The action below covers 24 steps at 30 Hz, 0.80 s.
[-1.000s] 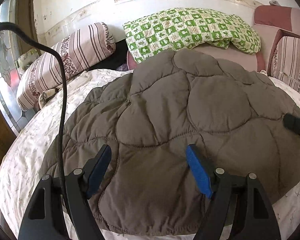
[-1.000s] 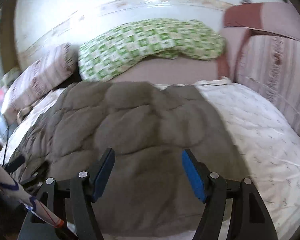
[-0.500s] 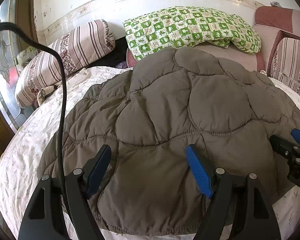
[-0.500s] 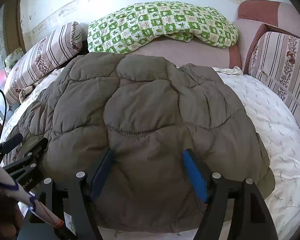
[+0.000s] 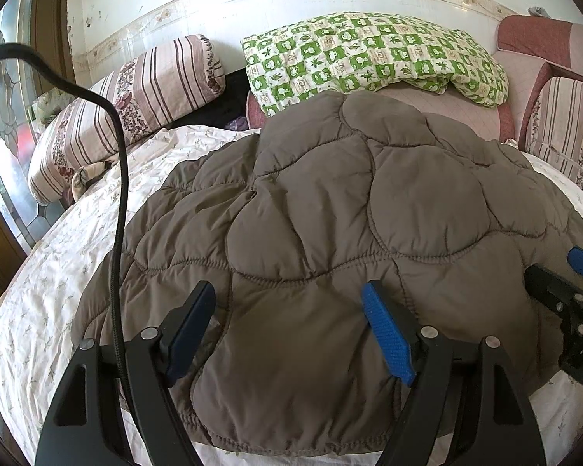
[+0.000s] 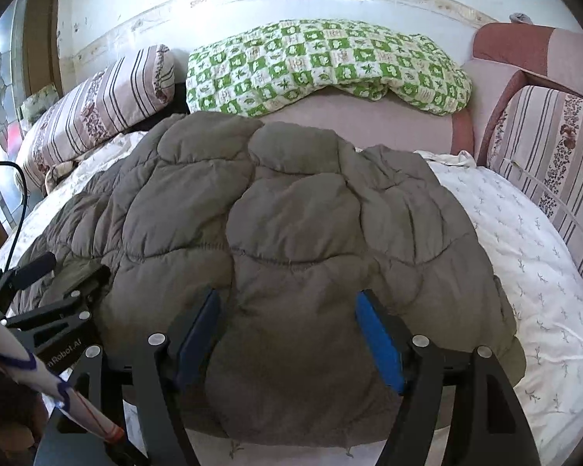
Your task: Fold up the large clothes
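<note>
Quilted brown jacket (image 5: 315, 233) spread on the bed (image 5: 58, 256), its near hem beneath both claws. Left claw (image 5: 291, 326) and right claw (image 6: 287, 330) hover, jaws apart, empty. Risk: slippery padding escaping a shallow pinch.

What you have on and around the bed, counted

You have one brown quilted coat (image 5: 330, 233) on one floral bedsheet (image 5: 58, 272), two grippers — left gripper (image 5: 287, 322) and right gripper (image 6: 287, 326) — one green checked quilt (image 5: 369, 54) at the far edge, two striped cushions (image 5: 136, 93) (image 6: 552, 147), and one black cable (image 5: 116, 194).
</note>
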{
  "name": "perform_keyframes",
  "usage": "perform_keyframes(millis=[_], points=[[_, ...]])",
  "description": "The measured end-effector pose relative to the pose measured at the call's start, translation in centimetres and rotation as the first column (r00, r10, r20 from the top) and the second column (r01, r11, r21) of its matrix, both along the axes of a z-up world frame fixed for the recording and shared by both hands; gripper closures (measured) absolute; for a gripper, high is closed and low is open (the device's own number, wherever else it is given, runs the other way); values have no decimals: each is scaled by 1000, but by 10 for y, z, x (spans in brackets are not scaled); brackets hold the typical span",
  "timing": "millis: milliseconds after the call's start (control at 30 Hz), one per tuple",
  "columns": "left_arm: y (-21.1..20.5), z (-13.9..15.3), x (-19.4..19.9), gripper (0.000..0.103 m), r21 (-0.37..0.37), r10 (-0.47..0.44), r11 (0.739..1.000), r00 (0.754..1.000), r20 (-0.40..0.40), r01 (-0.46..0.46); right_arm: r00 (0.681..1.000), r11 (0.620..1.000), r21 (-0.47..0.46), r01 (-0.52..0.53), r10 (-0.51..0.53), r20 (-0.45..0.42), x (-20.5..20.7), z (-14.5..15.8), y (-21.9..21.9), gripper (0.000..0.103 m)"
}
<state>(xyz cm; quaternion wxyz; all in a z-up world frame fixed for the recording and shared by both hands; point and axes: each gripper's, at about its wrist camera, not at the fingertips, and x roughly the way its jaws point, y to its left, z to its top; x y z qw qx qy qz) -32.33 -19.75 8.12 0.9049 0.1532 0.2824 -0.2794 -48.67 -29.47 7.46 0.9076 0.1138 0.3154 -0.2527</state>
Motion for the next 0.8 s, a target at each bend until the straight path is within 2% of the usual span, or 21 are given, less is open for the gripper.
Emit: perform_keyframes(millis=[300, 600, 800], points=[[3, 1, 0, 23, -12, 4, 1000, 1000, -6, -4, 1000, 1000, 23, 2, -1, -17, 2, -5, -2, 25], [31, 15, -5, 23, -43, 54, 998, 998, -28, -55, 998, 999, 5, 39, -40, 44, -22, 13, 1, 25], [64, 4, 1, 23, -48, 142, 988, 983, -119, -148, 997, 997, 38, 61, -63, 41, -40, 14, 4, 25]])
